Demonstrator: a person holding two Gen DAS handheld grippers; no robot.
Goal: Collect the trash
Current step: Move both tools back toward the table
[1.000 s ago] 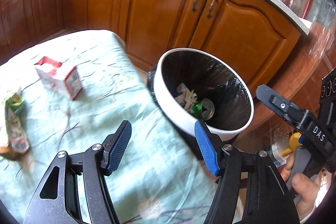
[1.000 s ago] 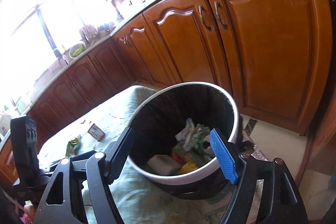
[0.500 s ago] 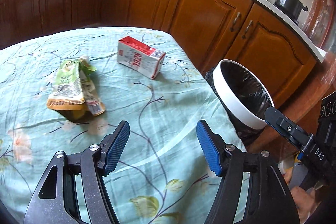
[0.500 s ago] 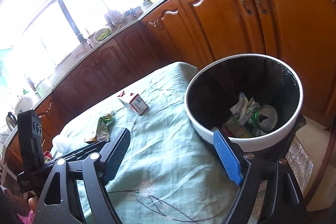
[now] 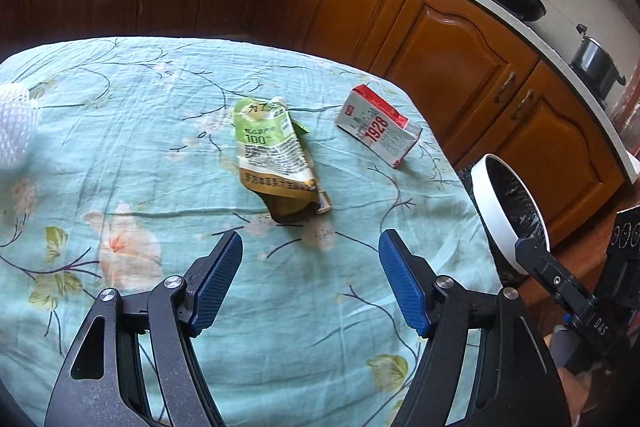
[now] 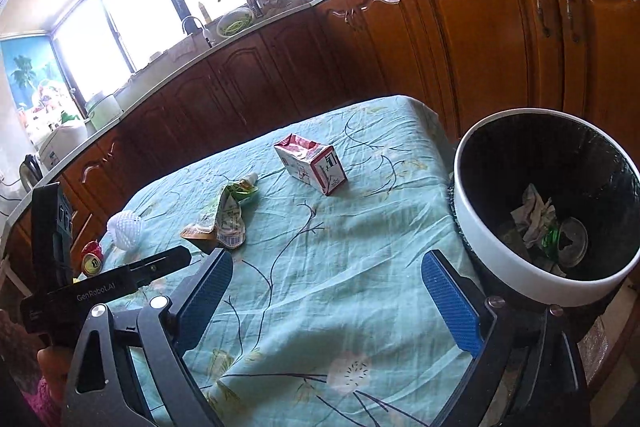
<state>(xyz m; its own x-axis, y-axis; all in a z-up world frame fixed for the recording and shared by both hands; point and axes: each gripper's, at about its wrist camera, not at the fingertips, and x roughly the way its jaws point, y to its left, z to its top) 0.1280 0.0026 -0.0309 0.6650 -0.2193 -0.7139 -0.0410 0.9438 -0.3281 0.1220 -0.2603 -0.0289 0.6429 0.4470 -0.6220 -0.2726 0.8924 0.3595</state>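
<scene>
On my left wrist feed, a white foam-mesh fruit sleeve (image 5: 14,125) sits at the far left edge of the teal floral tablecloth (image 5: 120,147). My left gripper (image 5: 310,281) hangs above the cloth with its blue-padded fingers (image 5: 214,287) spread wide and nothing between them. Just beyond the fingertips lies a crumpled green-and-white drink pouch with a brown base (image 5: 276,155), flat on the cloth. To its right, apart from it, a white-and-red milk carton marked 1928 (image 5: 378,125) lies on its side near the table edge. Further right, beside the table, stands a round white waste bin with a black liner (image 5: 494,211); wooden cabinets (image 5: 460,39) run behind. On my right wrist feed, a red can (image 6: 92,259) lies at the left end of the cloth (image 6: 360,247), with the foam sleeve (image 6: 124,229) just beside it. The pouch (image 6: 224,219) lies ahead of the left fingertip, the carton (image 6: 310,163) further in. My right gripper (image 6: 326,297) is also spread wide and empty above the cloth. At right, the bin (image 6: 500,247) holds crumpled paper (image 6: 534,215), a green scrap and a round metal lid (image 6: 572,241).
</scene>
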